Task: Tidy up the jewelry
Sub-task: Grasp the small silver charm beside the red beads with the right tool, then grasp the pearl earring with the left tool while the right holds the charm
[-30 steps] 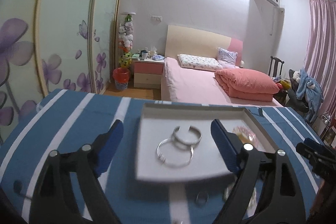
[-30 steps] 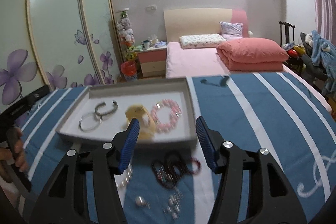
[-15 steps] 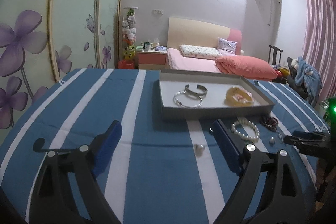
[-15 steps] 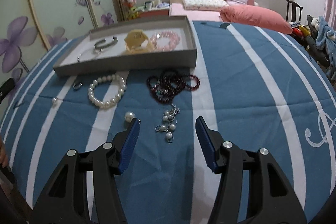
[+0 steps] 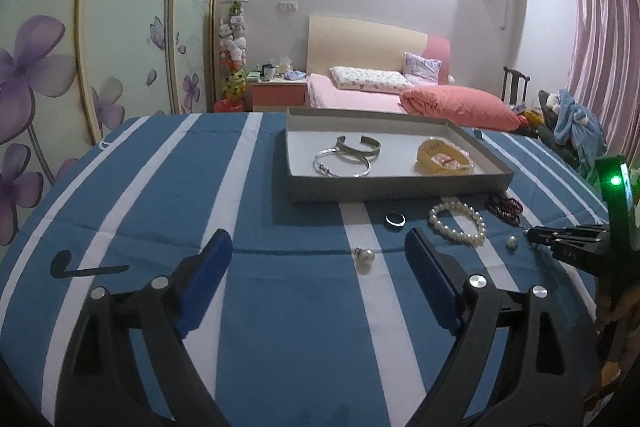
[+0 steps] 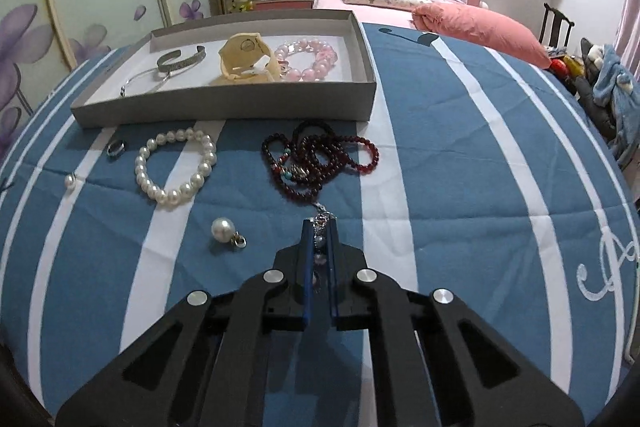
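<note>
A grey tray (image 6: pixel 224 105) (image 5: pixel 400 183) holds silver bangles (image 5: pixel 344 161), a yellow piece (image 6: pixel 244 61) and a pink bead bracelet (image 6: pixel 308 59). On the striped cloth lie a white pearl bracelet (image 6: pixel 176 167) (image 5: pixel 458 223), dark red beads (image 6: pixel 316 159), a dark ring (image 6: pixel 117 148) (image 5: pixel 395 219), a pearl pendant (image 6: pixel 224 230) and a single pearl (image 5: pixel 365 255). My right gripper (image 6: pixel 319 231) is shut on a small silver pearl charm (image 6: pixel 321 221) on the cloth. My left gripper (image 5: pixel 318 259) is open and empty, above the cloth near the single pearl.
The table has a blue and white striped cloth (image 6: pixel 460 167). Behind it stand a pink bed (image 5: pixel 360 95), a nightstand (image 5: pixel 278 91) and sliding wardrobe doors (image 5: pixel 80 47). A chair with clothes (image 5: pixel 572 127) is at the right.
Both grippers pulled back from the tray toward the table's near side. The right gripper lowered and closed on the silver pearl charm. The left stays open.
</note>
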A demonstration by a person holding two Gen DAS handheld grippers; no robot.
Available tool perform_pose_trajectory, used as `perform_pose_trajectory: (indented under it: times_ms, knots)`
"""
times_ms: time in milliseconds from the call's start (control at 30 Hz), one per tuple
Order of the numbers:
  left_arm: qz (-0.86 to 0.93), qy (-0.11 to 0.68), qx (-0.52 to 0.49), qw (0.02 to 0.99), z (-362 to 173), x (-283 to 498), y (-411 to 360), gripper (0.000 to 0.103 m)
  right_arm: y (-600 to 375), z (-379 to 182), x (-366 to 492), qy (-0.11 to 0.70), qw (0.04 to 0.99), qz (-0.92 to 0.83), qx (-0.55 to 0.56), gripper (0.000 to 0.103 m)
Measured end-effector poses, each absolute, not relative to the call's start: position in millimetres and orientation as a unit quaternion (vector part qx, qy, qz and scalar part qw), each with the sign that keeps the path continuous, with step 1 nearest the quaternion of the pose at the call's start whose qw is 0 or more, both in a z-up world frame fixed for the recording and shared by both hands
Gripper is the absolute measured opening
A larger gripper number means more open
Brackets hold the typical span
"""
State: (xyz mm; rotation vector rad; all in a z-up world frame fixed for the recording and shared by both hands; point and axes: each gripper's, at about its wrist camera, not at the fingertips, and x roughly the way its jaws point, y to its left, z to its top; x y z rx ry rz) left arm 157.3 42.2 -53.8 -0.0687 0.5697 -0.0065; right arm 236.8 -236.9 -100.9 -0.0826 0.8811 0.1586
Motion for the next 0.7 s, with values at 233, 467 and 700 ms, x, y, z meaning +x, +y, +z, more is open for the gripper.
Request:
perform_pose_trajectory:
  times_ms: [233,467,700]
  knots:
    - [-0.024,0.333,-0.011,0.943,-69.6,174.2,21.8,0.086,-252.7,-90.8,223.1,0.402,0.913,0.066,-0.005,0.006]
    - [-0.022,0.396,-0.008,0.918,-87.0,203.8,8.7,0.073,-249.0,-88.1,221.7,0.396,0.914,0.083,0.008,0.006]
    - [-0.016,0.419,-0.019,0.908,-92.6,225.3,5.3,0.058,-250.8,-89.9,222.5,0.399,0.912,0.09,0.019,0.007]
